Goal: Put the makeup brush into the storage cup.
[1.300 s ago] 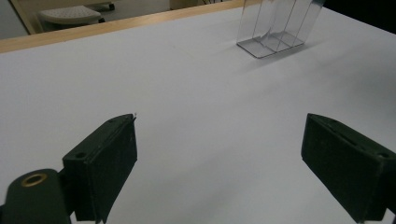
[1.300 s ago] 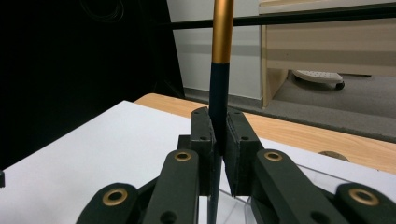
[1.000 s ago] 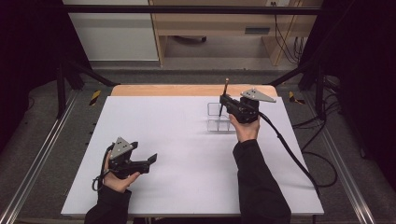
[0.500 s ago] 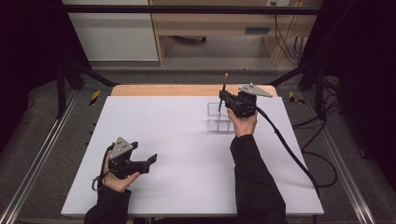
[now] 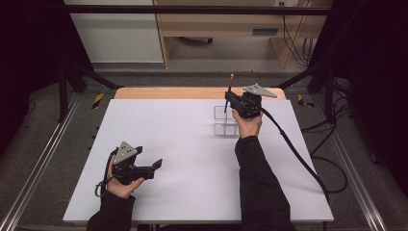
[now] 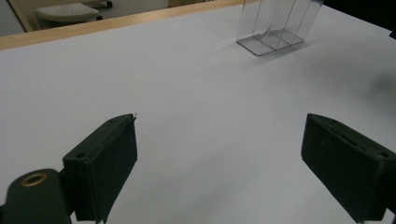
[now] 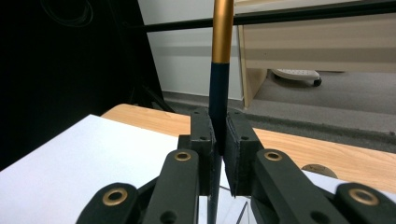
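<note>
Over on the left of the high view, the left gripper [image 5: 153, 166] sits low on the white rectangular table top [image 5: 173, 144], cradled in the person's left hand [image 5: 119, 185], its grey three-cornered plate facing up. Its jaws are spread wide — the left gripper view shows the two black pads with a broad stretch of bare white surface between them, nothing in their grasp. It rests near the front left corner, well apart from everything else.

Moving across the middle, the table top is plain white, with a strip of pale wooden board [image 5: 192, 92] showing along its far edge.

Now to the right and further back: the clear plastic compartmented holder [image 5: 225, 121] stands upright on the table, and in the left gripper view [image 6: 275, 25] its transparent dividers rise from a flat base. Right above it is the right gripper [image 5: 228, 99], held by the person's right hand [image 5: 248, 125] in a black sleeve, cable trailing off toward the right edge. Its jaws are clamped tight on a slim dark pen with a gold-coloured upper barrel [image 5: 229, 91] — the right gripper view shows the pen [image 7: 219, 70] upright between the two black pads, gold section rising above them, dark shaft pinched and running down toward the clear holder's edge below. Whether the tip is already inside a compartment, I cannot tell.
</note>
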The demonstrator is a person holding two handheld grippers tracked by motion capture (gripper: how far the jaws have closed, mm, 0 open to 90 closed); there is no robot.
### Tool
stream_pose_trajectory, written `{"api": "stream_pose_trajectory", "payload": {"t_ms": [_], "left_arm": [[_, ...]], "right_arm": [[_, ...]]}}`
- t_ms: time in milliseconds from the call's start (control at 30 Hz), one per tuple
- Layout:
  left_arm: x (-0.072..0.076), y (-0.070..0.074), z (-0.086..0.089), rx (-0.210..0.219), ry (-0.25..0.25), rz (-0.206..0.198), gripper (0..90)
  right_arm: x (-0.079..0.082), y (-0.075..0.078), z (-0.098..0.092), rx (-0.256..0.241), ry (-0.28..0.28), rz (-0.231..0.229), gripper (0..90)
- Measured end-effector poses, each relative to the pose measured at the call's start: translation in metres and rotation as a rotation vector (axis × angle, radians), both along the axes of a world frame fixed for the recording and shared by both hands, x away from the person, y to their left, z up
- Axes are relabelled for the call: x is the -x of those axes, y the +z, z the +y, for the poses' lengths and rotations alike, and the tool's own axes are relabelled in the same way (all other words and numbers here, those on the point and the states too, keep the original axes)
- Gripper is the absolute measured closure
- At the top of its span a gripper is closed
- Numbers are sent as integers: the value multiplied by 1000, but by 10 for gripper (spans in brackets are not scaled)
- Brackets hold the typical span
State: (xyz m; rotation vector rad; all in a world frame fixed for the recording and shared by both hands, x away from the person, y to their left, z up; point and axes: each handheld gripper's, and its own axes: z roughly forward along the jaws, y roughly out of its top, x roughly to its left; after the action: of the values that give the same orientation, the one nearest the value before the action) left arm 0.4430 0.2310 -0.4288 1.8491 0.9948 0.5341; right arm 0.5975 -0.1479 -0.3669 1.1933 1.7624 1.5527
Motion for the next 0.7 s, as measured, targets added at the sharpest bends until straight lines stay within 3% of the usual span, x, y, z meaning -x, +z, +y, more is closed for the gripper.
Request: {"api": "stream_pose_trajectory", "payload": {"t_ms": [700], "left_arm": [[1,0,0,0,-2,0,103]], "right_arm": [[-7,-22,12,30,-11,37,832]]}}
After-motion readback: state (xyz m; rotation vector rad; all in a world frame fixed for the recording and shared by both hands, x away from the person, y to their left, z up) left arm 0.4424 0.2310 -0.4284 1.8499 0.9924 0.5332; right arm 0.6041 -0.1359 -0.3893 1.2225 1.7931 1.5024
